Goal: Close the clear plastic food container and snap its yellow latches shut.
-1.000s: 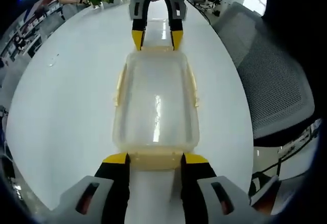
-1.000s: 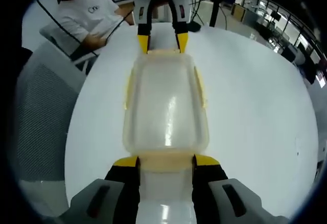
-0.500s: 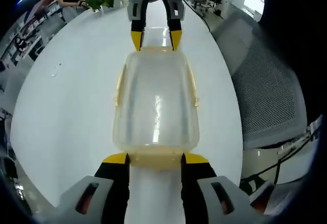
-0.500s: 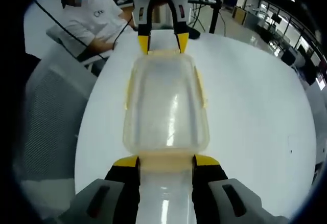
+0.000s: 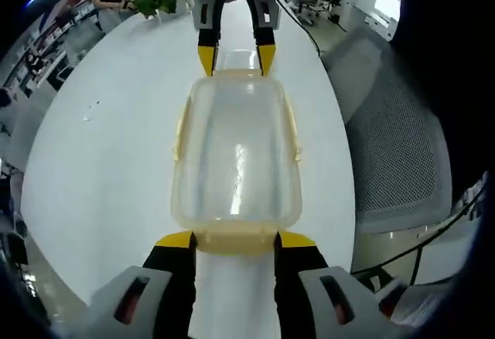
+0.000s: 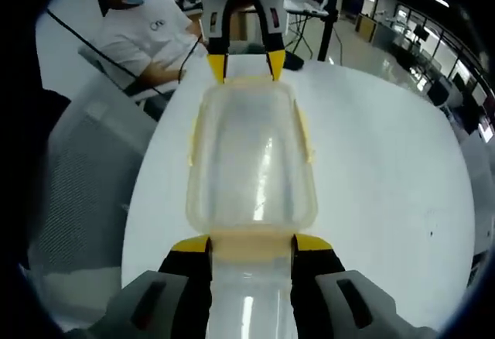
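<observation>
**Container spanned end to end between both grippers**

While the clear container (image 5: 236, 157) lies lengthwise between the two tools, its long axis runs straight along the line joining them. In the left gripper view, the left gripper (image 5: 235, 240) has its yellow-tipped jaws spread to either side of the near end latch (image 5: 236, 242), one tip at each corner of that short end, apparently touching it. The right gripper (image 5: 235, 59) faces in from the far end, jaws likewise spread and astride the far latch (image 5: 236, 73).

The right gripper view mirrors this: right gripper (image 6: 252, 244) at the near end of the container (image 6: 251, 157), left gripper (image 6: 240, 66) opposite.

- Position: container appears lifted clear of the white table (image 5: 100, 145), carried by its two short ends; cannot tell whether it grazes the surface.
- Lid seems seated on the box. The yellow side latches (image 5: 181, 128) on the long edges stick outward, so probably unsnapped.
- Neither gripper is nearer a side latch; both sit at the ends, with the long edges equally off-axis to each.
- A grey mesh chair (image 5: 402, 138) stands beside the table.

Judgement: reaching a side latch calls for one end being let go first.
</observation>
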Action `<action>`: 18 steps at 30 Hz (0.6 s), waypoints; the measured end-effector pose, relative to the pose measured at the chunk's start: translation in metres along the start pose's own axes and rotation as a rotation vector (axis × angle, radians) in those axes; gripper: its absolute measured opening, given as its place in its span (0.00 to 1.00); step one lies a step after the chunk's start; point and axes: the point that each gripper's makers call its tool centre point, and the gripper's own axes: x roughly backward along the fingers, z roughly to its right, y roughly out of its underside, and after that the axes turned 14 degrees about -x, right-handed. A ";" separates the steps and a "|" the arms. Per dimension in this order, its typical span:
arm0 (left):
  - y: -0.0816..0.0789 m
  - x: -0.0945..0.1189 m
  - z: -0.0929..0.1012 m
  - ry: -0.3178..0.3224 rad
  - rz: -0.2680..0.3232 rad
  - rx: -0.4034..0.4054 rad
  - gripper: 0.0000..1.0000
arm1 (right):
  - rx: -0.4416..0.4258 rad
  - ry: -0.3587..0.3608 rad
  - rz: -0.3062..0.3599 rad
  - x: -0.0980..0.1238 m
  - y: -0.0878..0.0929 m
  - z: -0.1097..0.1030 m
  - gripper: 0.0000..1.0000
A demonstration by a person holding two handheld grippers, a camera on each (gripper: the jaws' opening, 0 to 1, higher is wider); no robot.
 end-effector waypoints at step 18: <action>-0.050 -0.023 -0.006 0.006 0.032 0.007 0.38 | -0.008 0.005 -0.044 0.033 0.044 0.004 0.38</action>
